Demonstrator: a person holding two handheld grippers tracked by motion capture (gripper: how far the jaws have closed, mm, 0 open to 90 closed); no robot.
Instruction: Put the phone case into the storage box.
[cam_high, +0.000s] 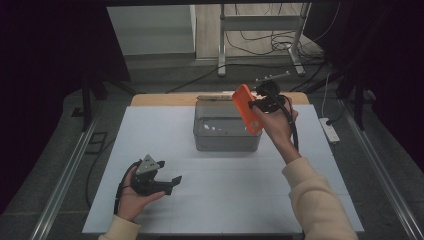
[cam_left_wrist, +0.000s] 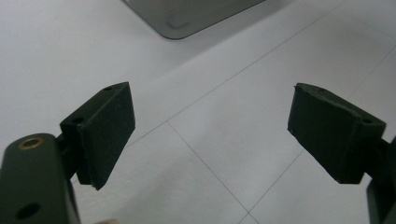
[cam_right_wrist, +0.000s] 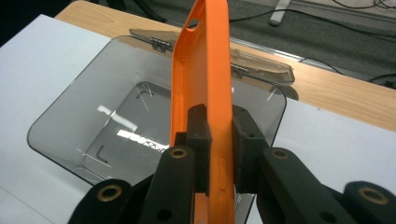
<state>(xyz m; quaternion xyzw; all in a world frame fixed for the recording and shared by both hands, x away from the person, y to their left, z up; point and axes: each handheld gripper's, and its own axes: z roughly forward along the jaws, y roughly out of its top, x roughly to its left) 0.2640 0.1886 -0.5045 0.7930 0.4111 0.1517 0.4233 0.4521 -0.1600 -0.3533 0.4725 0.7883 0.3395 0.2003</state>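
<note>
An orange phone case (cam_high: 247, 108) hangs tilted in the air over the right part of a clear grey plastic box (cam_high: 226, 128). My right gripper (cam_high: 261, 101) is shut on the case's edge; in the right gripper view the case (cam_right_wrist: 201, 79) stands edge-on between the pads (cam_right_wrist: 200, 140), above the open box (cam_right_wrist: 135, 122). My left gripper (cam_high: 167, 175) rests low over the white table near the front left, open with nothing in it. In the left gripper view its jaws stand wide apart around bare table (cam_left_wrist: 210, 135), its gripper midpoint (cam_left_wrist: 210, 130) clear of anything.
The box's hinged lid (cam_right_wrist: 261, 63) lies folded back behind it on the wooden table edge (cam_high: 165, 99). A white board (cam_high: 150, 135) covers the table. A metal stand (cam_high: 260, 30) and cables lie on the floor behind; a power strip (cam_high: 330, 130) sits at the right.
</note>
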